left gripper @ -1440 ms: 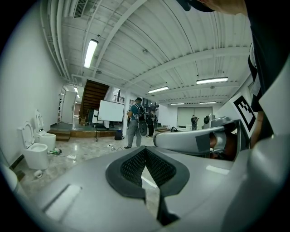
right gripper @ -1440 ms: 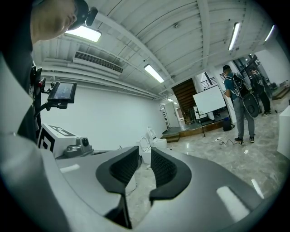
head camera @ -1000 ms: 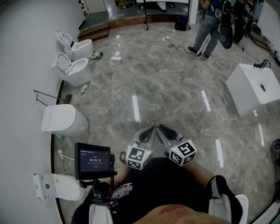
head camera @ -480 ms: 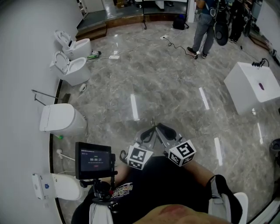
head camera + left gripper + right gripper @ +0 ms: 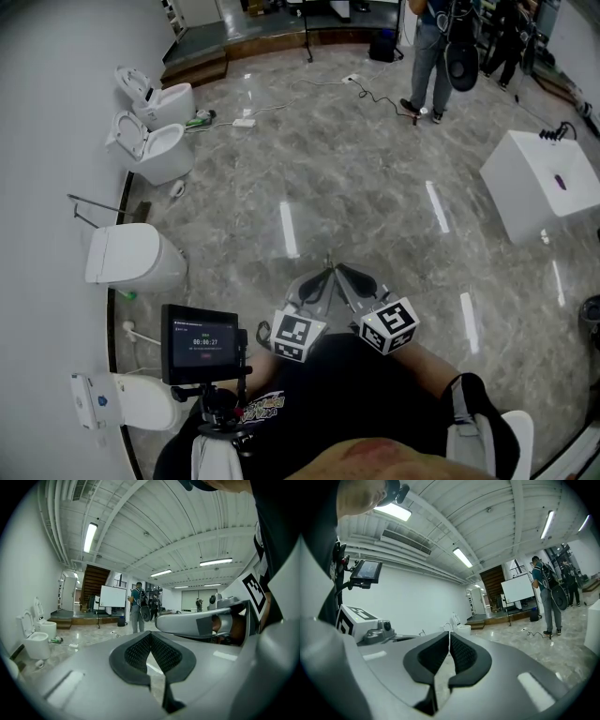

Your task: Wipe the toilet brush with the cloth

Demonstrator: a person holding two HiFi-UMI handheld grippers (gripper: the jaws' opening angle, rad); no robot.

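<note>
A pale marble floor (image 5: 375,178) fills most of the head view, with a white wall (image 5: 47,112) down its left side. Three toilets stand along that wall: the far toilet (image 5: 161,96) and the middle toilet (image 5: 155,148) have their lids up, and the near toilet (image 5: 131,255) has its lid down. A white box (image 5: 544,183) stands well apart from them at the right. At the far end a person (image 5: 429,56) stands near a black cable (image 5: 375,94) that trails over the floor. Close below the camera is the holder's dark torso, and at its left a small screen (image 5: 199,344) sits on a stand. Both grippers are held close in front of the body, side by side, their marker cubes just apart and their noses angled toward each other. The left gripper (image 5: 150,637) has its jaws pressed together at the tips, with only floor seen past them. The right gripper (image 5: 449,637) has just been closing; its jaws now meet at the tips too, and nothing lies between them. Small things lie by the toilets: a green item (image 5: 202,120) beside the far toilet and a white round item (image 5: 180,189) beside the middle one. They are too small to tell whether either is the brush or the cloth.
</note>
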